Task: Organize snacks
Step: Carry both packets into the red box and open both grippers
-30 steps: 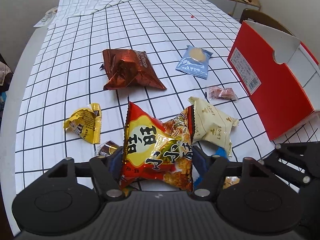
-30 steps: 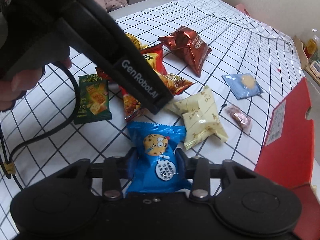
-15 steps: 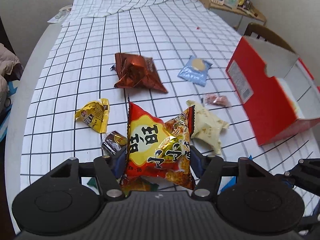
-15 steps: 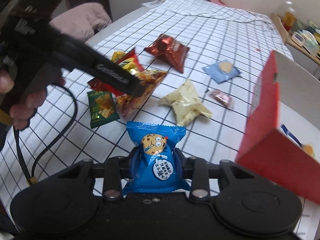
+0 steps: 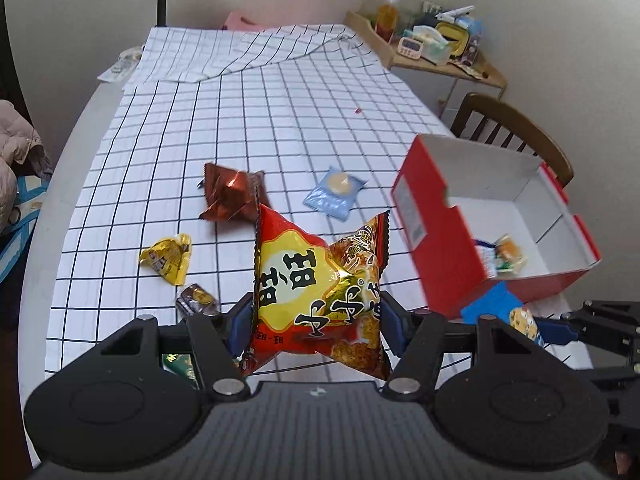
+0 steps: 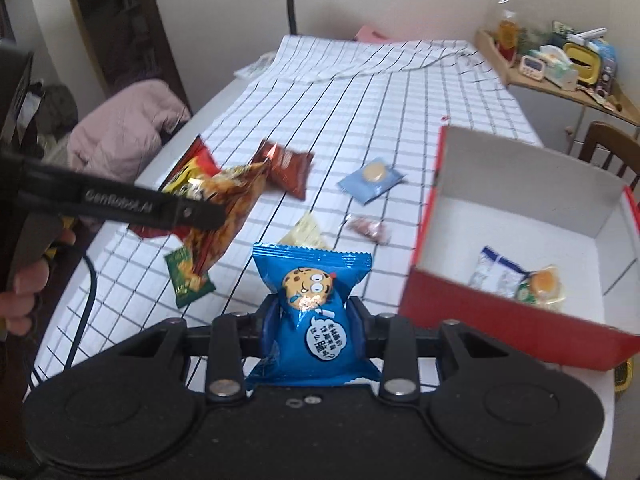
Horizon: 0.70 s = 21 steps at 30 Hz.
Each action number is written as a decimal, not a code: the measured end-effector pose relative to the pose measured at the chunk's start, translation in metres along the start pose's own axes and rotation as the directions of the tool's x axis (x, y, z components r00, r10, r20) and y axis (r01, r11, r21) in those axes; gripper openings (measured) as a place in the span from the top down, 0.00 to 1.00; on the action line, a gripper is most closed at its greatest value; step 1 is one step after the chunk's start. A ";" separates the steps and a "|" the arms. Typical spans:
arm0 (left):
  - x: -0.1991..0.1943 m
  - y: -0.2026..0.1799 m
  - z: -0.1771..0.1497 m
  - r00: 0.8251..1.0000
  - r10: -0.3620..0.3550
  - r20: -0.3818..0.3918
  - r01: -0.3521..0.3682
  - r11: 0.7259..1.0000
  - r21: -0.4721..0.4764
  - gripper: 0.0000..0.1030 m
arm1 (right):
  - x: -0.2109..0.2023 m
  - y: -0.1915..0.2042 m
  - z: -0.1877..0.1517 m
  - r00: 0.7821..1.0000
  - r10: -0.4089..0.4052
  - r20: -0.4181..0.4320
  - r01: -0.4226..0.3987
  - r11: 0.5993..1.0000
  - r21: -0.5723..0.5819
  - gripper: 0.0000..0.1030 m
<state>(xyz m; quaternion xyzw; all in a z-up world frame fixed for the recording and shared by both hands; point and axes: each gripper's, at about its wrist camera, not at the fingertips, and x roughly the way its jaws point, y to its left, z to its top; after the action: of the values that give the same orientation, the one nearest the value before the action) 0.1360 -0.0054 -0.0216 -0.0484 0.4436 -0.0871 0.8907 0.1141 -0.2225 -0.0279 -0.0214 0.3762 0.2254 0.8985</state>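
Snack bags clamped in each hand-held gripper (image 5: 316, 320) (image 6: 312, 330) hide the packets behind.

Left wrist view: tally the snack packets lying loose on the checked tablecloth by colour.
Brown: 2, large crinkled foil packet, small wrapped candy
Light blue: 1, flat plastic packet
Yellow: 1, crumpled foil packet
Green: 1, flat packet, mostly hidden
Total: 5
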 end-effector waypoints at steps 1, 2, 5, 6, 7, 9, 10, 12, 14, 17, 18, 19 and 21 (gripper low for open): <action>-0.003 -0.004 0.001 1.000 -0.003 0.005 0.003 1.000 0.001 0.39 | -0.005 -0.005 0.002 1.000 -0.001 0.008 0.001 1.000 0.003 0.66; -0.006 -0.009 0.002 1.000 -0.008 0.012 0.008 1.000 0.002 0.39 | -0.011 -0.009 0.003 1.000 -0.002 0.016 0.002 1.000 0.007 0.66; -0.016 -0.024 0.007 0.999 -0.024 0.031 0.024 1.000 0.006 0.39 | -0.023 -0.024 0.005 0.999 0.001 0.041 -0.002 1.000 0.019 0.66; -0.018 -0.029 0.008 0.999 -0.029 0.037 0.029 1.000 0.007 0.39 | -0.025 -0.029 0.007 0.999 -0.002 0.048 0.001 1.000 0.019 0.66; -0.021 -0.035 0.010 0.998 -0.033 0.045 0.032 0.999 0.011 0.39 | -0.029 -0.033 0.008 0.998 -0.005 0.056 0.004 1.000 0.019 0.66; -0.025 -0.047 0.013 0.998 -0.039 0.058 0.038 0.999 0.017 0.39 | -0.037 -0.043 0.010 0.998 -0.009 0.066 0.007 1.000 0.028 0.66; -0.026 -0.052 0.015 0.997 -0.042 0.063 0.041 0.999 0.018 0.39 | -0.039 -0.049 0.011 0.998 -0.009 0.070 0.006 0.999 0.033 0.66; -0.027 -0.065 0.019 0.996 -0.048 0.071 0.047 0.999 0.022 0.39 | -0.042 -0.055 0.013 0.997 -0.011 0.074 0.009 0.999 0.036 0.66; -0.028 -0.078 0.023 0.995 -0.054 0.079 0.052 0.998 0.029 0.39 | -0.050 -0.072 0.017 0.996 -0.026 0.088 0.022 0.999 0.040 0.66; -0.025 -0.100 0.030 0.995 -0.054 0.086 0.051 0.998 0.038 0.39 | -0.056 -0.090 0.019 0.994 -0.043 0.096 0.039 0.998 0.051 0.66; -0.023 -0.106 0.032 0.995 -0.055 0.087 0.051 0.998 0.041 0.39 | -0.056 -0.090 0.019 0.994 -0.043 0.096 0.039 0.998 0.051 0.66; -0.021 -0.114 0.034 0.995 -0.053 0.089 0.049 0.998 0.046 0.39 | -0.058 -0.096 0.018 0.994 -0.051 0.098 0.045 0.997 0.057 0.66; -0.016 -0.128 0.038 0.995 -0.049 0.090 0.044 0.997 0.056 0.39 | -0.061 -0.117 0.019 0.992 -0.071 0.103 0.064 0.995 0.075 0.66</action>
<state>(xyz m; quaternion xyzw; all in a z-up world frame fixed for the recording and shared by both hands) 0.1425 -0.1273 0.0345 -0.0384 0.3987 -0.1176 0.9087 0.1381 -0.3476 0.0121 0.0098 0.3352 0.1821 0.9243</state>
